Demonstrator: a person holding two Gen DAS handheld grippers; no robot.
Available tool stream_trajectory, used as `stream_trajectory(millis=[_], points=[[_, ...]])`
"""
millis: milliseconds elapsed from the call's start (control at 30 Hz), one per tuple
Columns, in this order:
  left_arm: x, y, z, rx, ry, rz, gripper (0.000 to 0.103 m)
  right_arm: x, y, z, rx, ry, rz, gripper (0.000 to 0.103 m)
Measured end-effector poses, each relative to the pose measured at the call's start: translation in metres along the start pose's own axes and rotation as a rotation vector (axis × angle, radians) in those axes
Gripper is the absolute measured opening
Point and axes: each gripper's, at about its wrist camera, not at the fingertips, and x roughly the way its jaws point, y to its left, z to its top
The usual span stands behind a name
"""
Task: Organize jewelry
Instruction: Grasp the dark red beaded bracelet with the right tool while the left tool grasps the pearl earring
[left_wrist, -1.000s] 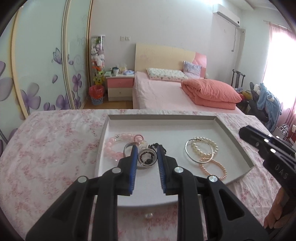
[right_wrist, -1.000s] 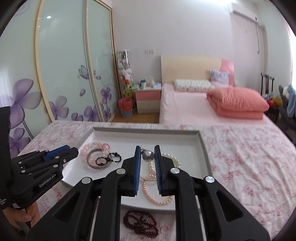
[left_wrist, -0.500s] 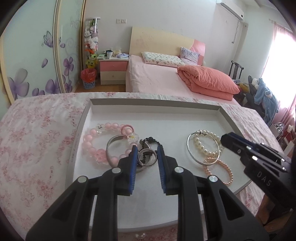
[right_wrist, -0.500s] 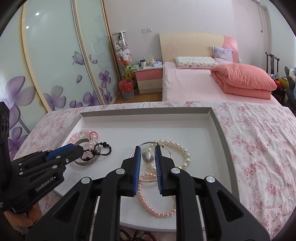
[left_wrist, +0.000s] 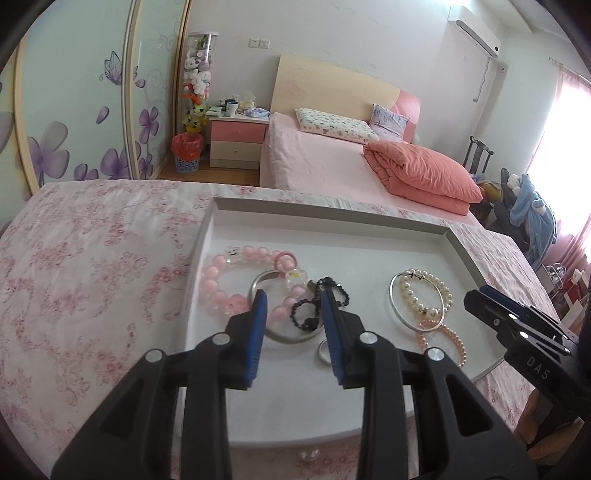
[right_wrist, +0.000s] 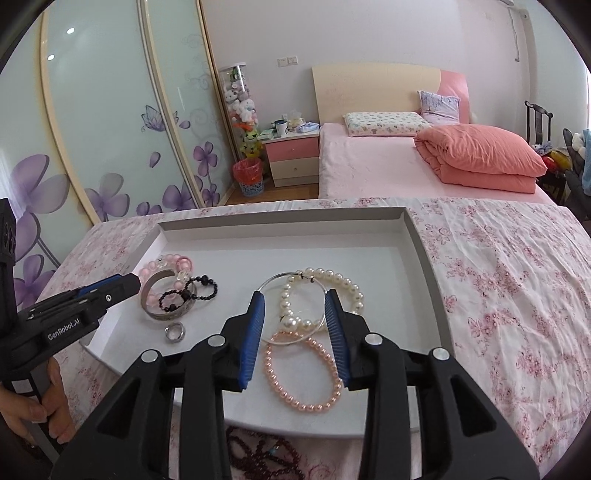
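Both grippers are hovering low over the white tray (left_wrist: 369, 225) on the floral bedspread (left_wrist: 92, 266); the left gripper (left_wrist: 291, 299) is sitting at centre frame in the left wrist view, its jaws opening, a modest gap between the blue pads, nothing pinched; just beyond its tips the black bead bracelet (left_wrist: 314, 306) is lying across the silver bangle (left_wrist: 291, 334) and the pink bead bracelet (left_wrist: 236, 277), and a small silver ring (left_wrist: 322, 352) is resting on the tray by the right-hand pad; over in the right wrist view, the right gripper (right_wrist: 295, 299) is opening too, jaws partway apart and gripping nothing; the white pearl bracelet (right_wrist: 332, 295) and thin silver hoop (right_wrist: 280, 280) are lying between and beyond its tips, the pink pearl strand (right_wrist: 303, 373) nearer the lower centre; dark red beads (right_wrist: 258, 458) are lying off the tray at the bottom edge.
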Motion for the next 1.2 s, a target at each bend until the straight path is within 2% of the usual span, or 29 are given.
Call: stream_trajectory(millis=[200,333,567,733,967,1033,1067,1133,1167,1200], points=[[-0.027,0.008,-0.016,0.016,-0.015,0.022,0.038,-0.024,0.001,-0.018,-0.014,0.012,0.005,0.036],[-0.054,0.013,-0.039,0.066,-0.027,0.048,0.05,-0.039,-0.001,-0.042,-0.024,0.055,0.004,0.037],[-0.077,0.018,-0.082,0.178,0.004,0.126,0.074,-0.04,0.006,-0.075,-0.082,0.15,-0.026,0.069],[-0.075,0.016,-0.093,0.196,0.031,0.143,0.088,-0.026,0.018,-0.076,-0.116,0.186,-0.042,0.076],[-0.065,0.019,-0.098,0.185,0.072,0.18,0.089,-0.006,0.028,-0.074,-0.141,0.223,-0.063,0.076],[-0.065,0.02,-0.098,0.18,0.072,0.182,0.089,-0.004,0.029,-0.072,-0.146,0.222,-0.069,0.075],[-0.065,0.021,-0.098,0.18,0.073,0.182,0.09,-0.003,0.03,-0.072,-0.143,0.22,-0.06,0.07],[-0.065,0.021,-0.098,0.181,0.075,0.183,0.09,-0.004,0.031,-0.07,-0.146,0.208,-0.053,0.054],[-0.065,0.021,-0.098,0.181,0.075,0.183,0.09,-0.005,0.032,-0.07,-0.147,0.206,-0.051,0.039],[-0.065,0.021,-0.098,0.18,0.075,0.182,0.09,-0.005,0.031,-0.071,-0.147,0.205,-0.049,0.03]])
